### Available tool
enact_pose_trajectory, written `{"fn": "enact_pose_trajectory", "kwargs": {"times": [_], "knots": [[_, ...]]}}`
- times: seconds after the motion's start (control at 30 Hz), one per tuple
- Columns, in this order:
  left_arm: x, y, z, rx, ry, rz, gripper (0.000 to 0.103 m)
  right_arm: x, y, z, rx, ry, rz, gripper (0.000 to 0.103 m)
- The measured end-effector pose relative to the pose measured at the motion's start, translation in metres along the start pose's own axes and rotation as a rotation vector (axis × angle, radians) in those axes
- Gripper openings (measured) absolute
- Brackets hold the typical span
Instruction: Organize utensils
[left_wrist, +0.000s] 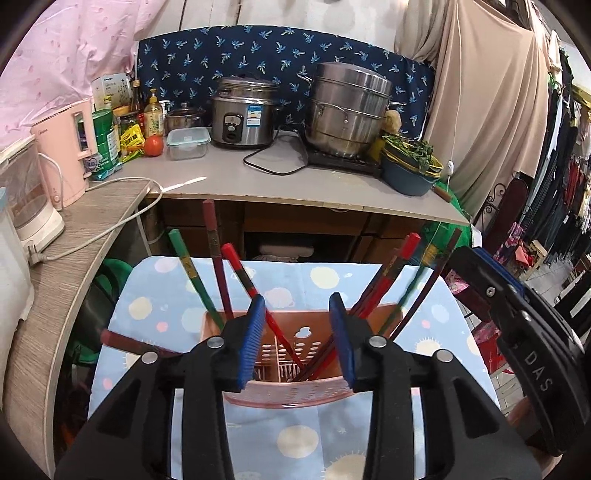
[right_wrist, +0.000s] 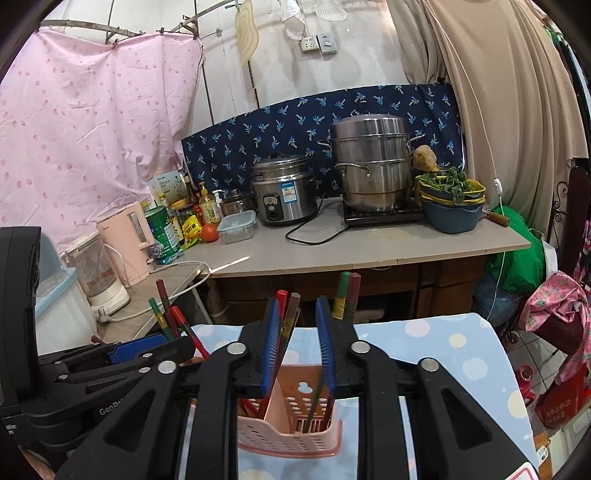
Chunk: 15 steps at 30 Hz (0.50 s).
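Observation:
A pink perforated utensil holder (left_wrist: 291, 397) (right_wrist: 288, 435) stands on a small table with a blue dotted cloth (left_wrist: 295, 439) (right_wrist: 443, 354). Several red, green and dark chopsticks (left_wrist: 236, 273) (right_wrist: 347, 295) stand in it, leaning left and right. One dark red chopstick (left_wrist: 125, 341) lies on the cloth left of the holder. My left gripper (left_wrist: 299, 332) is open and empty just above the holder's near side. My right gripper (right_wrist: 299, 336) is open and empty over the holder, with chopsticks standing between its fingers. The right gripper's body shows at the left view's right edge (left_wrist: 532, 343).
Behind the table runs a counter (left_wrist: 295, 177) (right_wrist: 369, 243) with a rice cooker (left_wrist: 243, 114), a steel steamer pot (left_wrist: 347, 110), bowls of greens (right_wrist: 450, 199), a pink kettle (right_wrist: 125, 240), jars and a tomato. Power cords trail over the left shelf. Clothes hang at right.

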<state>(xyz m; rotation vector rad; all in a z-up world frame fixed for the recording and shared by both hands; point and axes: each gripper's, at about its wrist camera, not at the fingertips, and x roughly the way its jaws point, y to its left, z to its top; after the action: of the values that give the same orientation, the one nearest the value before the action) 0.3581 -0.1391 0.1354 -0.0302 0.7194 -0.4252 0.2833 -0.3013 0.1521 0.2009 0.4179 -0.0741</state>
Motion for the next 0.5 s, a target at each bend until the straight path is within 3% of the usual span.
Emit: {"fn": "enact_pose_trajectory", "kwargs": {"times": [0.23, 0.37, 0.5], "knots": [[-0.018, 0.002, -0.004, 0.005, -0.006, 0.038, 0.035, -0.024, 0.002, -0.003, 0.007, -0.002, 0.007, 0.030], [-0.037, -0.001, -0.012, 0.021, -0.032, 0.075, 0.050, -0.043, 0.004, -0.013, 0.018, 0.007, 0.018, 0.033], [-0.057, -0.005, -0.024, 0.047, -0.051, 0.112, 0.050, -0.060, 0.008, -0.027, 0.024, 0.032, 0.029, 0.035]]}}
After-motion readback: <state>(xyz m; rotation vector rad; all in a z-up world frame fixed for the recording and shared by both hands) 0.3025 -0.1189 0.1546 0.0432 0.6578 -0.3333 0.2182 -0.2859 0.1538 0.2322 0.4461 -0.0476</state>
